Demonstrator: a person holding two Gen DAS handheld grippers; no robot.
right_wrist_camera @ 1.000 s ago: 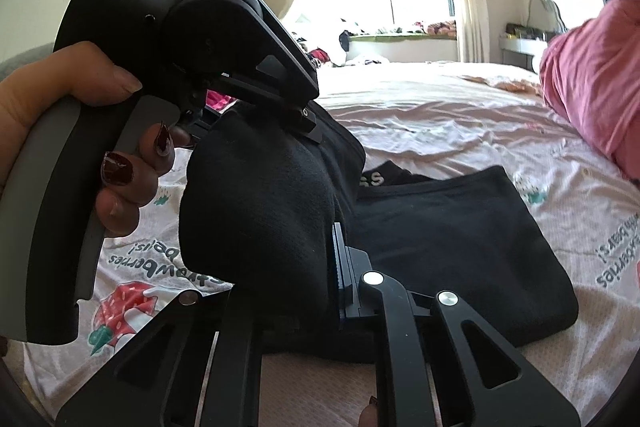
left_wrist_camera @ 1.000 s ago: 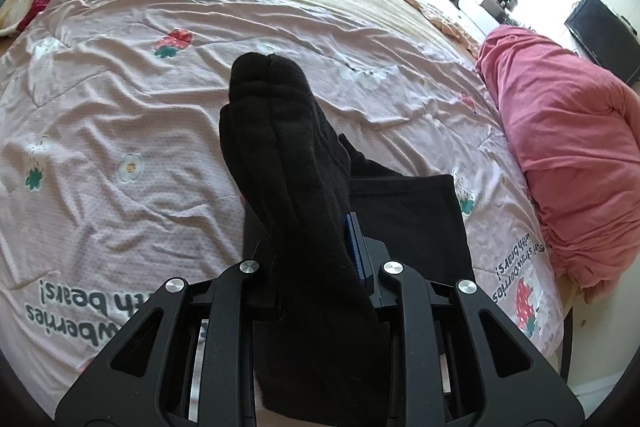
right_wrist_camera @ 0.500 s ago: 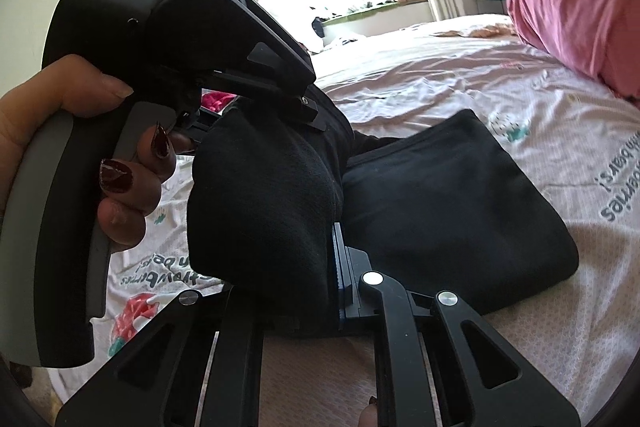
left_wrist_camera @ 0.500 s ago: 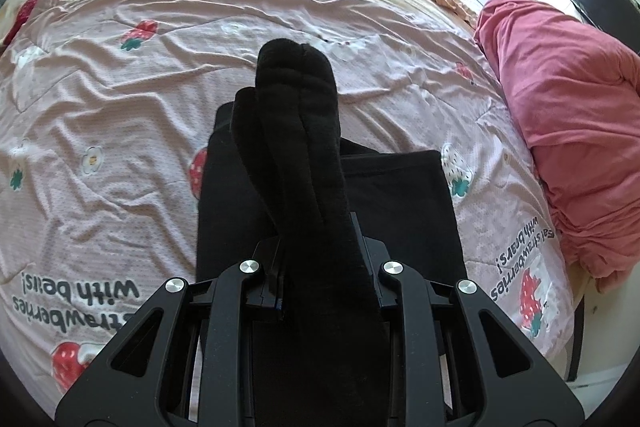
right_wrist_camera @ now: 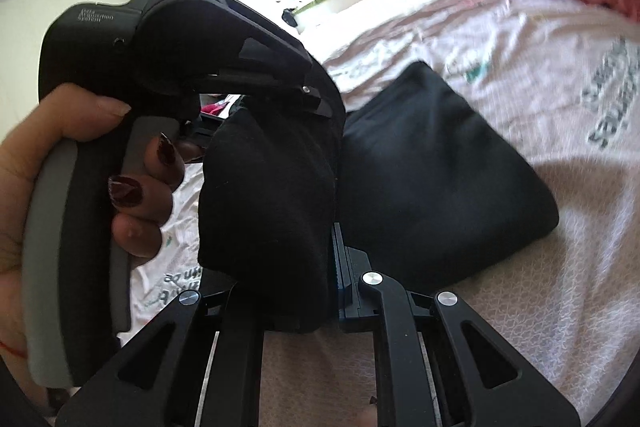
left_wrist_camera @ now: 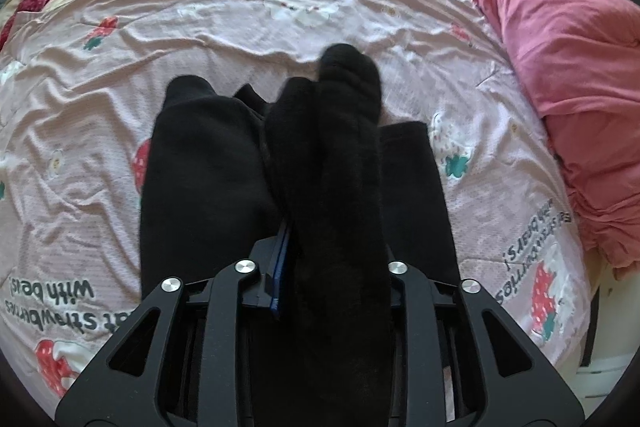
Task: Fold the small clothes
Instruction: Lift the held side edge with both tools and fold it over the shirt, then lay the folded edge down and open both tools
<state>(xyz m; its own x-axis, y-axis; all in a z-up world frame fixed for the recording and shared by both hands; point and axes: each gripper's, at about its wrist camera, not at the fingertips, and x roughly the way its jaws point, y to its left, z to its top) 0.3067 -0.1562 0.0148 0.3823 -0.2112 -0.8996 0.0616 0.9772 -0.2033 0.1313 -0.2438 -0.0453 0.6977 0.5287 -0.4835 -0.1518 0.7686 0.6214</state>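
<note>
A bed (left_wrist_camera: 224,27) in a strawberry-print sheet is carrying a pink quilt (left_wrist_camera: 568,75) and a black garment (left_wrist_camera: 208,167). The left gripper (left_wrist_camera: 332,211), jaws just widening, is apparently still pinching a raised fold; the right gripper (right_wrist_camera: 296,227) is clamping another fold beside it.

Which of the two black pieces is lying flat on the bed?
The folded black garment on the pink sheet, at right in the right wrist view. The bunched black piece is clamped in the right gripper, off the sheet.
</note>
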